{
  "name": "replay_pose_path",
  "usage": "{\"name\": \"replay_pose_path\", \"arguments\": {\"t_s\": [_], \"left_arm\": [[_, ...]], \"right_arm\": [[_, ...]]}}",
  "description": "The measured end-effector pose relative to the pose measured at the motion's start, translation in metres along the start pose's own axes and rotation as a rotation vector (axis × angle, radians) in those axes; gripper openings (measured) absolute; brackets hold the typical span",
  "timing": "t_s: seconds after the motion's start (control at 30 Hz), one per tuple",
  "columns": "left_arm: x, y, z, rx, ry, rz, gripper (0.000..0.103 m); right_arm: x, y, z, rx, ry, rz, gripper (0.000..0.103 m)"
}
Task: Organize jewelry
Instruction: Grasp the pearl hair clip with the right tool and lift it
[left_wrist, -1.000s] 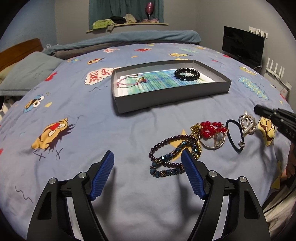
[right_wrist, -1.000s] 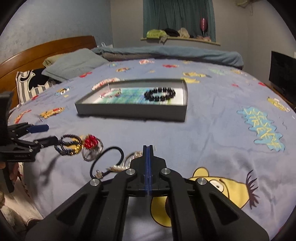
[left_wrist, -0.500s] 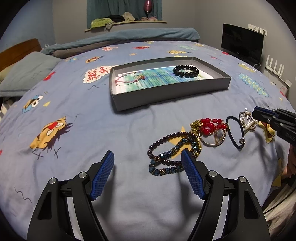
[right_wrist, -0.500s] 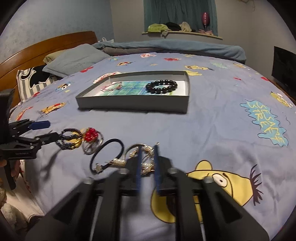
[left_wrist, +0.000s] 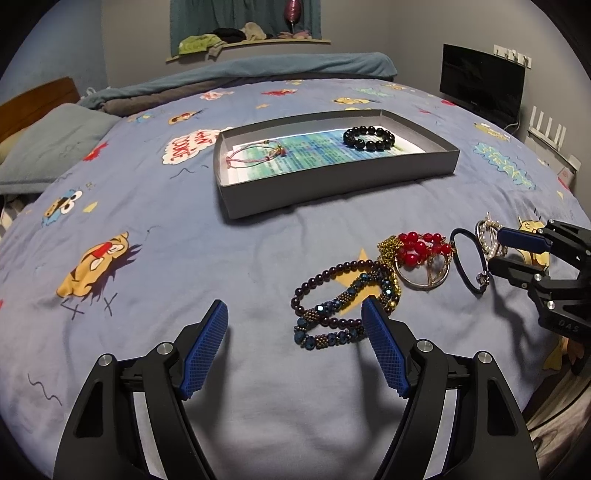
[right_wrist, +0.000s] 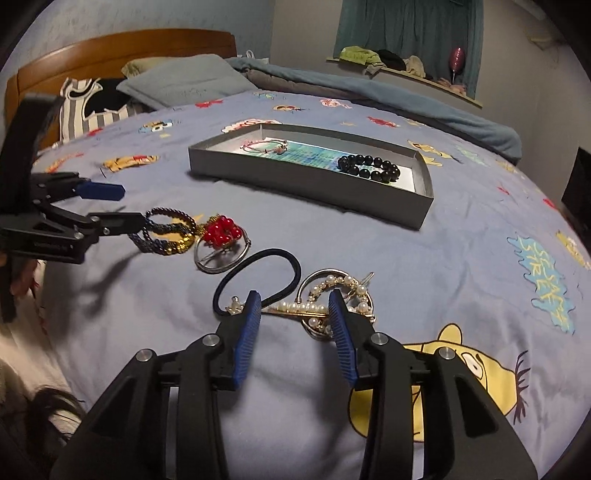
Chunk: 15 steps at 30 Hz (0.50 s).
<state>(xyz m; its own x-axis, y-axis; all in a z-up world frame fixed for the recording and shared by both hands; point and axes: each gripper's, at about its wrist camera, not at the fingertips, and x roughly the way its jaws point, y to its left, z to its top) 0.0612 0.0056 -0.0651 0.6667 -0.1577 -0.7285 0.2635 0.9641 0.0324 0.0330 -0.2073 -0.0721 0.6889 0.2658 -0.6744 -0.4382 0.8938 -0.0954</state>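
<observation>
- Right gripper (right_wrist: 293, 308) first: I see its jaws part-way apart, having just been opening, with the pearl hair clip (right_wrist: 334, 295) lying on the bed between the blue pads; the pads do not press on it.
- Left gripper (left_wrist: 295, 325) hangs with its jaws wide and nothing in them; its right pad sits just beside the dark beaded bracelets (left_wrist: 340, 299), above the sheet.
- From my left camera the loose pieces run in a row across the blue cartoon sheet (left_wrist: 147, 229): beaded bracelets, then a gold chain with a red bead cluster on a round ring pendant (left_wrist: 421, 258), then a black hair tie (left_wrist: 467, 258), then the pearl clip at the right gripper.
- Further up the bed stands a shallow grey box (left_wrist: 332, 184), well apart from that row.
- Inside it I see a black bead bracelet (left_wrist: 369, 138) toward the right end and a thin pink cord bracelet (left_wrist: 255, 155) toward the left, both on a blue-green printed sheet.
</observation>
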Motion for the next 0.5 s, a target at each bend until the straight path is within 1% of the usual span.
{"name": "replay_pose_path", "arguments": {"t_s": [0.07,0.2,0.33,0.47,0.5], "left_arm": [[0.0006,0.0005,-0.0004,-0.001,0.003,0.002,0.076],[0.0014,0.0022,-0.002,0.0,0.011,0.002,0.076],[0.0022,0.004,-0.0027,-0.005,0.015,-0.003,0.076],[0.0025,0.0015,-0.002,0.002,0.012,-0.008,0.076],[0.0029,0.0006,-0.002,0.005,0.014,-0.008,0.076]], "right_arm": [[0.0012,0.0029,-0.0007,-0.022,0.003,-0.011,0.039],[-0.0051,-0.0023,-0.002,-0.002,-0.004,0.025,0.044],[-0.0037,-0.0005,-0.0058,-0.036,0.011,0.007,0.046],[-0.0016,0.0056,-0.0076,-0.075,0.009,-0.012,0.051],[-0.0009,0.0062,-0.0077,-0.081,0.007,-0.02,0.051]]}}
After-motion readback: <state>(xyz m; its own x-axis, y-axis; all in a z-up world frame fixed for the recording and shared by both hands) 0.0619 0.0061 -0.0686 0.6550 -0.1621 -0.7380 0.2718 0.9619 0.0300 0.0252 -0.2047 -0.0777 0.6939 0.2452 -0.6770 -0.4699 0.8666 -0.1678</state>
